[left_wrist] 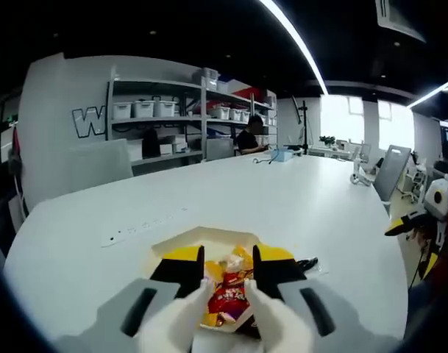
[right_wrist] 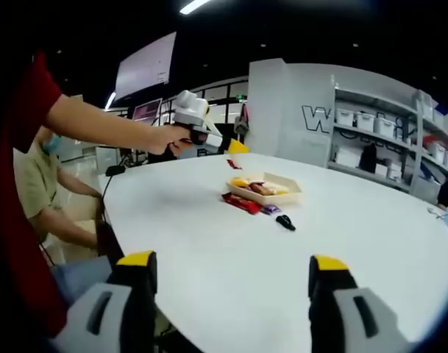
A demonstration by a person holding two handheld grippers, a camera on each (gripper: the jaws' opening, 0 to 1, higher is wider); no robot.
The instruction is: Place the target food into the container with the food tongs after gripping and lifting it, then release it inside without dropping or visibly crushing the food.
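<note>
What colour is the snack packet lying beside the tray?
Red snack packet, clearest in the right gripper view, beside the shallow cream tray.

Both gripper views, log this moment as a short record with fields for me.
Surface: white table
Container: shallow cream tray, holding snack packets
Beside the tray: red packet and a small black object on the table
Left gripper: above the tray, jaws close around a red and yellow packet; contact unclear
Right gripper: jaws wide apart, holding nothing, well back from the tray
Background: shelves with white bins
</note>
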